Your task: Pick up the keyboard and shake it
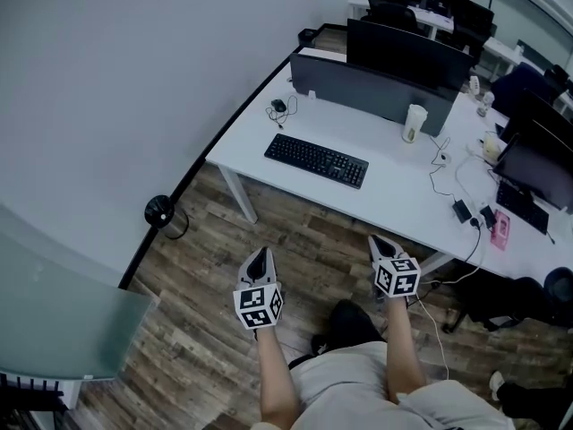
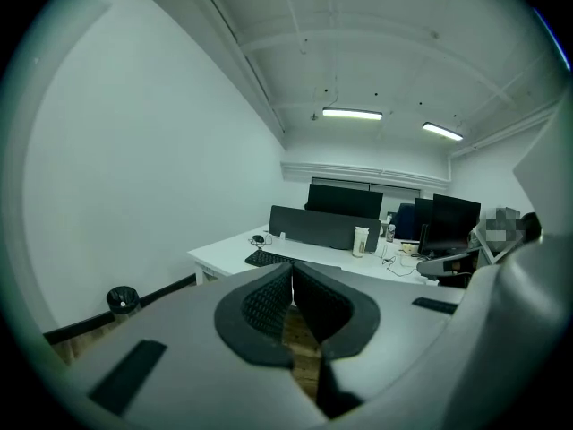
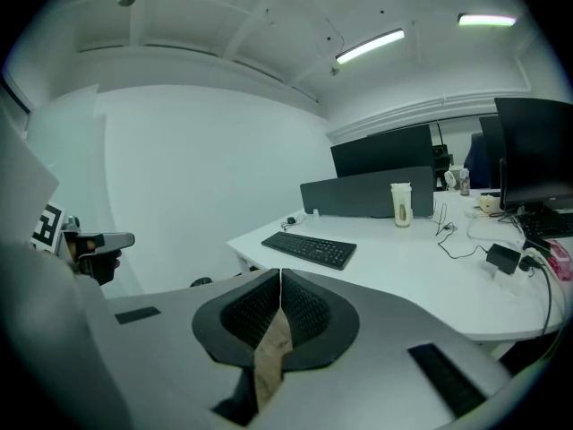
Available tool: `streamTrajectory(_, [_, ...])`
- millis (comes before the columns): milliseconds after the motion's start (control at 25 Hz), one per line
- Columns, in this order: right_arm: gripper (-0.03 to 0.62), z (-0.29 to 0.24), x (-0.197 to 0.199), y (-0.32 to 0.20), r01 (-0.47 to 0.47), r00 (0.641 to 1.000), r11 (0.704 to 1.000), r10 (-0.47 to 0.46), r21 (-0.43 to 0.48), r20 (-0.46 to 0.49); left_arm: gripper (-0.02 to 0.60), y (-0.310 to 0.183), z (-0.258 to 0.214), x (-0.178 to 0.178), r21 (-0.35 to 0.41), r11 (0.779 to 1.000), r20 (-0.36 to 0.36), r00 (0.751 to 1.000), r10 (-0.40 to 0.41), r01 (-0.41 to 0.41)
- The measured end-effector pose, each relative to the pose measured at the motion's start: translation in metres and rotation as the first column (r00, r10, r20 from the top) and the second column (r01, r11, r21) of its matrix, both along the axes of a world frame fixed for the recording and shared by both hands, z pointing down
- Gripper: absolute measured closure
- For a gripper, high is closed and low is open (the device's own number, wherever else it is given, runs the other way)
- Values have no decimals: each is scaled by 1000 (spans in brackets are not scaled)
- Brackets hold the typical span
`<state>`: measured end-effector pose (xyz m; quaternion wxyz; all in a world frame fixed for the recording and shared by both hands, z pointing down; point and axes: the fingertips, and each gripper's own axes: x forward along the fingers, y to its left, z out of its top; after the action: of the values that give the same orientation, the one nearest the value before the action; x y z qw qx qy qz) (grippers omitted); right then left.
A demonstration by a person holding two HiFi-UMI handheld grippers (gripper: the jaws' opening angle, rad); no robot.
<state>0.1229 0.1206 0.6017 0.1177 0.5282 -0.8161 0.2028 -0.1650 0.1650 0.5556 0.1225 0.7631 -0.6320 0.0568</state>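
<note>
Closed left hand-held gripper (image 1: 260,254) and right hand-held gripper (image 1: 378,243) face keyboard (image 1: 316,160).

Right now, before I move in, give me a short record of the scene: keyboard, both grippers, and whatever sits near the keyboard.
keyboard: black, lying flat near the front edge of the desk, nothing touching it
left gripper: jaws together, empty, over the floor, short of the desk
right gripper: jaws together, empty, also short of the desk
mouse: on the desk, behind the keyboard's left end
cup: upright, behind the keyboard's right end
pick-up: not yet begun
</note>
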Motion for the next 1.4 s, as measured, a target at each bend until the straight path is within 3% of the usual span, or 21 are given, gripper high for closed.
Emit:
streamTrajectory(240, [553, 10, -34, -25, 68, 993, 998, -67, 9, -92, 565, -13, 8, -25, -18, 999, 17, 999, -29, 29])
streamTrajectory(760, [553, 23, -81, -163, 73, 997, 997, -73, -2, -12, 565, -137, 19, -72, -43, 998, 39, 998, -49, 51])
streamTrajectory(1040, [553, 19, -74, -254, -3, 1000, 1000, 3, -13, 23, 565, -244, 10, -72, -53, 998, 61, 998, 27, -23])
streamTrajectory(1400, [553, 30, -27, -350, -177, 977, 983, 182, -54, 110, 565, -364, 3, -53, -51, 989, 38, 989, 141, -139])
